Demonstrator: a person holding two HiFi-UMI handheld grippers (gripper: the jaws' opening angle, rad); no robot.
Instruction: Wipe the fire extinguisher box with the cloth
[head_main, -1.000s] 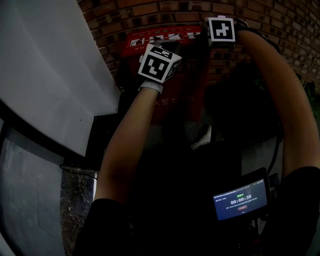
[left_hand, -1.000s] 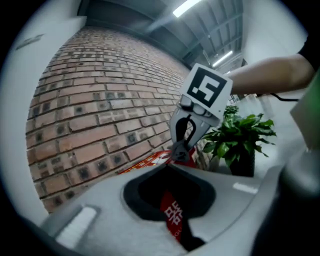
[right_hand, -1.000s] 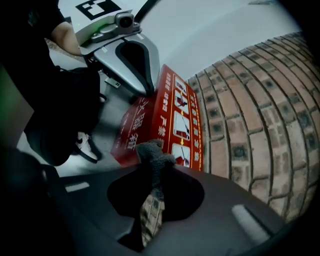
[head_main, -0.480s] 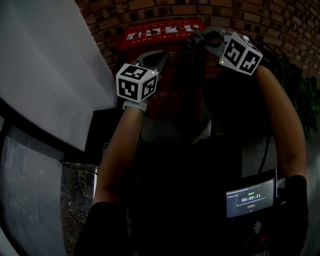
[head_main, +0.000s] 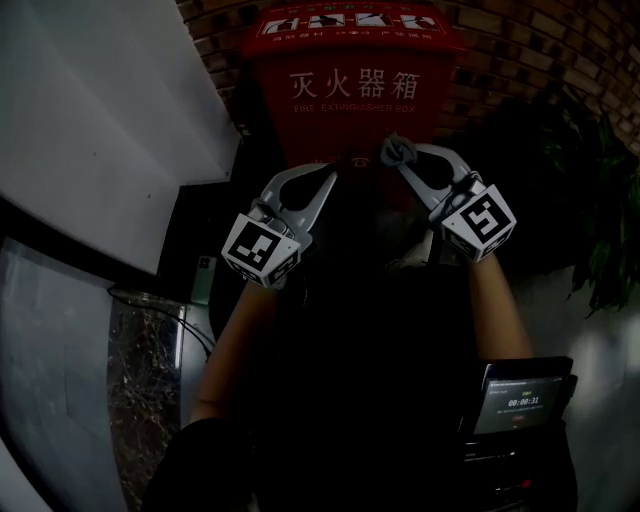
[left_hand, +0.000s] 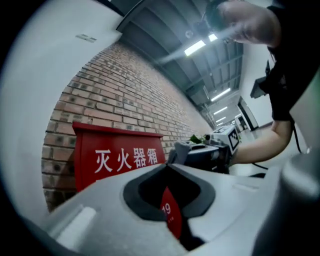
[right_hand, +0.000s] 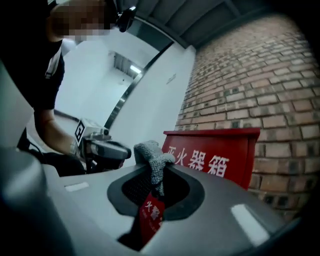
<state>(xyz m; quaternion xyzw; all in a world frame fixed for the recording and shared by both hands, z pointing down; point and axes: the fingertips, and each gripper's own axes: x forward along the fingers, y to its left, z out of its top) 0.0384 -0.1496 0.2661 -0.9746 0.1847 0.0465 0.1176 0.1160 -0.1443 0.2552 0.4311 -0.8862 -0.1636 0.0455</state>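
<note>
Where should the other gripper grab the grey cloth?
Grab the bunched tuft of the cloth poking out past the right gripper's shut tips, coming from the left gripper's side. The rest is pinched between the jaws, so only that wad is free.

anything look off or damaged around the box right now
Nothing stands out. The red box stands upright at the brick wall with no dent or spill showing, though the head view is dim. The cloth is bunched in the right tongs; the left tongs are shut and empty.
</note>
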